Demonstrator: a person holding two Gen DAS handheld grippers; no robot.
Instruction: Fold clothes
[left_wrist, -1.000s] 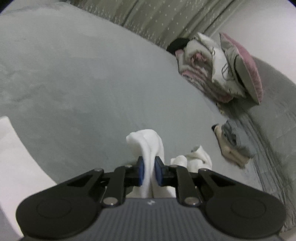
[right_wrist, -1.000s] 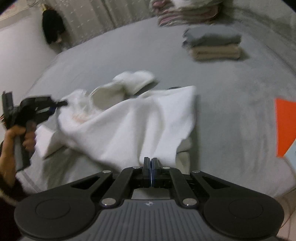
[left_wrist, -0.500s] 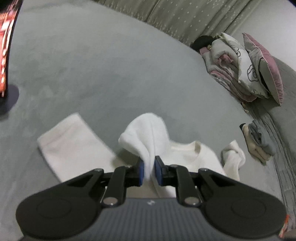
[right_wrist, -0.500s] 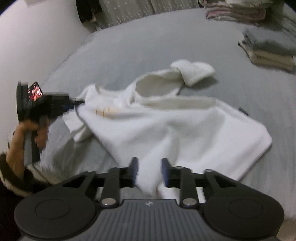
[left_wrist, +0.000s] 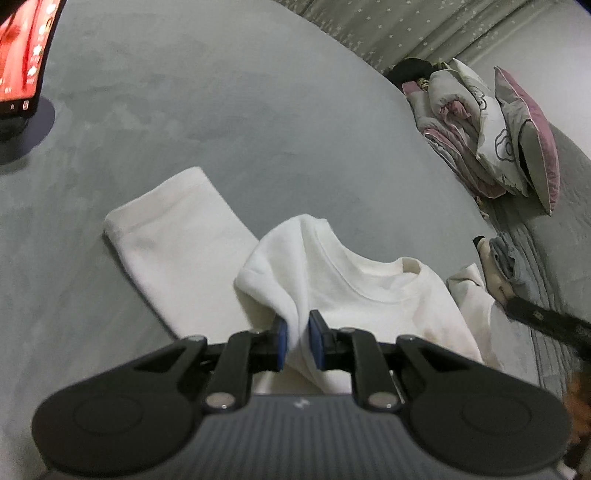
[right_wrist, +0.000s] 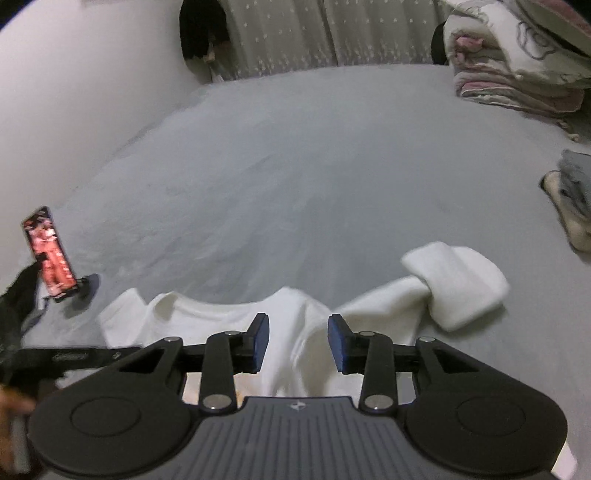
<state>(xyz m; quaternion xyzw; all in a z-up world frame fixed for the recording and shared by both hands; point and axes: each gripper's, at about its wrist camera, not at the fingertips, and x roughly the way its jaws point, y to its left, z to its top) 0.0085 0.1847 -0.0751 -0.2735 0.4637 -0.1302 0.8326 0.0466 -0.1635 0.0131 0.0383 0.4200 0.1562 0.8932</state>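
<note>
a white sweatshirt (left_wrist: 376, 291) lies on a wide grey bed cover (left_wrist: 221, 122), close in front of both grippers. in the left wrist view its round collar (left_wrist: 391, 273) opens away from the camera toward the far side of the bed, so the body seems to run lengthwise from the grippers toward the collar, though the lower part is hidden beneath the tools and i cannot be sure. one sleeve (left_wrist: 170, 236) stretches flat to the left and away, cuff end outermost. in the right wrist view the other sleeve (right_wrist: 454, 284) runs out to the right and is doubled over on itself near its end.

the left gripper (left_wrist: 297, 339) has its blue pads clamped on a raised fold of the shoulder fabric, which stands up in a peak just beyond the fingers. the right gripper (right_wrist: 297, 341) has its fingers apart; a ridge of white cloth lies between them without either pad pressing on it.

a phone (right_wrist: 48, 254) with a lit red screen stands on a small stand at the bed's left edge. folded quilts and a pink pillow (left_wrist: 498, 129) are stacked at the far right, with a small stack of folded grey and beige clothes (left_wrist: 502, 262) nearer. a dotted curtain (right_wrist: 295, 33) hangs behind the bed beside a pale wall (right_wrist: 74, 92).
</note>
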